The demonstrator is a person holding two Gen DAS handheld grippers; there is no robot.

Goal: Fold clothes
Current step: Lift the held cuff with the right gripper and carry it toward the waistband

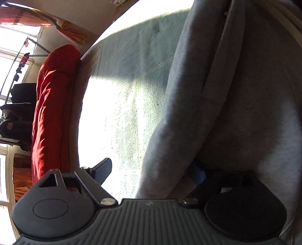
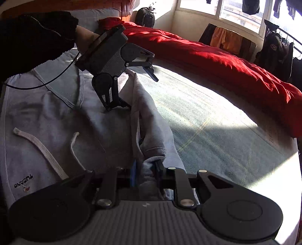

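A grey hoodie (image 2: 56,116) with white drawstrings (image 2: 41,148) and a small TUCANO logo lies flat on the bed. One sleeve (image 2: 151,132) is folded in along its right side. My right gripper (image 2: 146,173) is shut on the cuff end of that sleeve, and grey cloth is bunched between its fingers. Further up the same fold, my left gripper (image 2: 137,90) stands wide open, with one finger down at the fold and the other in the air. In the left wrist view the left gripper (image 1: 151,171) shows one bare finger (image 1: 102,169). The grey sleeve (image 1: 188,113) covers the other.
A blue-green bed sheet (image 2: 217,128) stretches out to the right in strong sunlight. A long red duvet (image 2: 217,62) lies rolled along the far edge. A person's black sleeve (image 2: 34,35) holds the left gripper. Windows, hanging clothes (image 2: 226,41) and a backpack (image 2: 145,17) are beyond the bed.
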